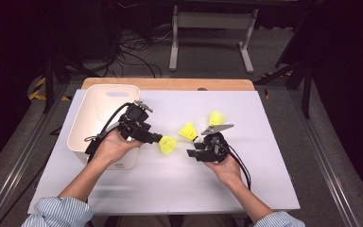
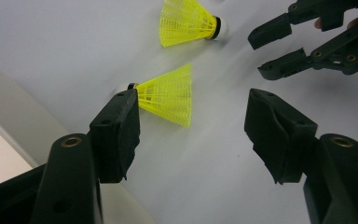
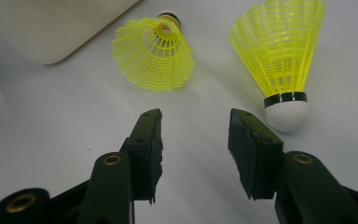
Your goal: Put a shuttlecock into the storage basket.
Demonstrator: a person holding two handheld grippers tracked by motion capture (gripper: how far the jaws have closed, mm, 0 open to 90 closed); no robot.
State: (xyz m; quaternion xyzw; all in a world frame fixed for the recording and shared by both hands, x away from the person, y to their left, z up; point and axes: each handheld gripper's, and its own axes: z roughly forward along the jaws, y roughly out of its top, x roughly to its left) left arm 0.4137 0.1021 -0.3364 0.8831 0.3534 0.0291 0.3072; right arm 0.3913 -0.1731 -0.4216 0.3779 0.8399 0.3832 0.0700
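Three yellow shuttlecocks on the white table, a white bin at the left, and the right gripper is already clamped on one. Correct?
Not quite. The right gripper holds nothing: the right gripper view shows its jaws apart over bare table, short of the shuttlecocks. Three yellow ones and the white bin at left are right.

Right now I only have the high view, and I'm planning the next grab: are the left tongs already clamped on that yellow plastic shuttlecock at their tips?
Observer: No. The left gripper view shows the left tongs open, with the yellow plastic shuttlecock lying just beyond the tips.
Operator: And the right tongs?
Observer: The right tongs are open too, with only bare white table between the jaws.
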